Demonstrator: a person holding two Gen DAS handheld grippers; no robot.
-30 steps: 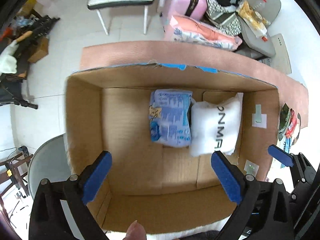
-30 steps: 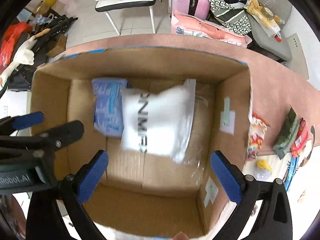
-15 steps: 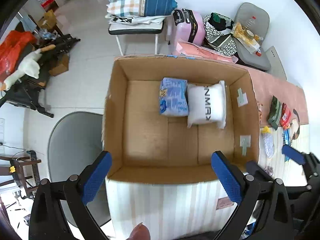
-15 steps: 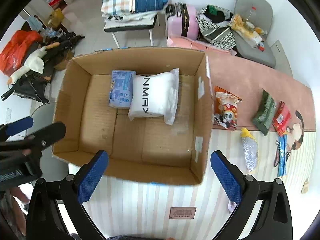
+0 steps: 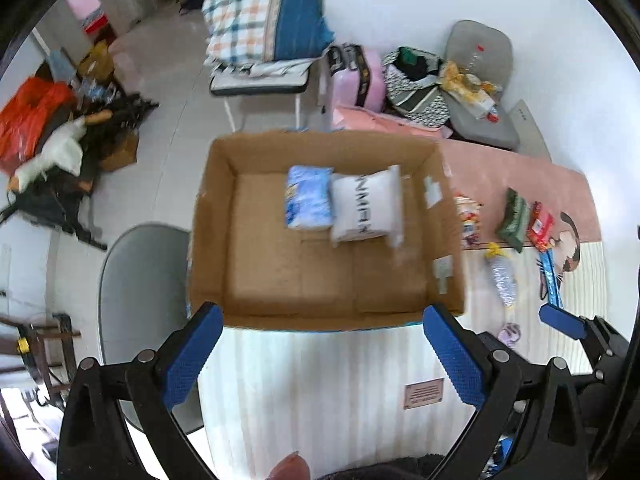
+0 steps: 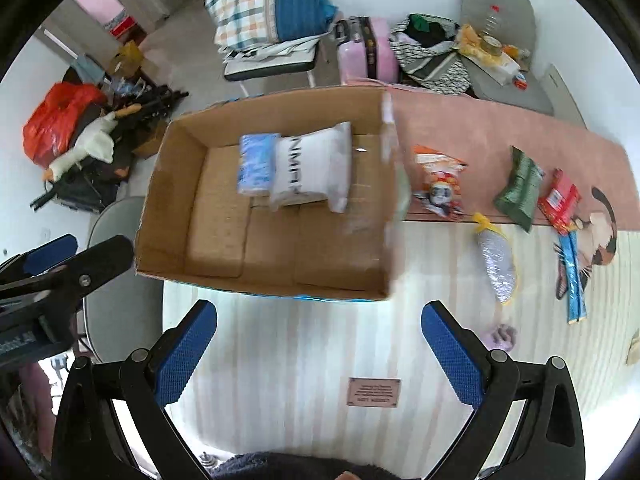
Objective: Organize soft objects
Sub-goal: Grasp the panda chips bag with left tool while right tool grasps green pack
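left wrist view: left gripper point(image 5: 320, 354) spread wide, holding nothing, both blue pads over the striped table cover point(image 5: 320, 392) just near of the cardboard box point(image 5: 212, 232). box sits open at the left part of the table. inside it, at the far side, blue packet point(image 5: 309, 197) on the left and white pillow pack point(image 5: 366, 208) touching it on the right; rest of the box floor bare cardboard. right of the box, on the pink cloth point(image 5: 520, 168): orange snack bag point(image 5: 467, 216) just beside the box wall, green pouch point(image 5: 513, 220), red packet point(image 5: 540, 228). silver bag with yellow ends point(image 5: 502, 276) near of them on the stripes. small purple soft thing point(image 5: 509, 334) closer in, blurred, maybe a scrunchie. right gripper's blue tip shows at the right edge.

right wrist view: right gripper point(image 6: 319, 352) also fully released, empty, over the striped cover near of the box point(image 6: 172, 168). blue packet point(image 6: 256, 168) and white pillow pack point(image 6: 312, 172) side by side in the far half. orange snack bag point(image 6: 438, 184), silver bag point(image 6: 496, 264), green pouch point(image 6: 520, 188), red packet point(image 6: 560, 200), blue strip pack point(image 6: 574, 276) lie apart to the right. purple thing point(image 6: 500, 338) just right of the right pad. left gripper point(image 6: 48, 252) at the left edge.
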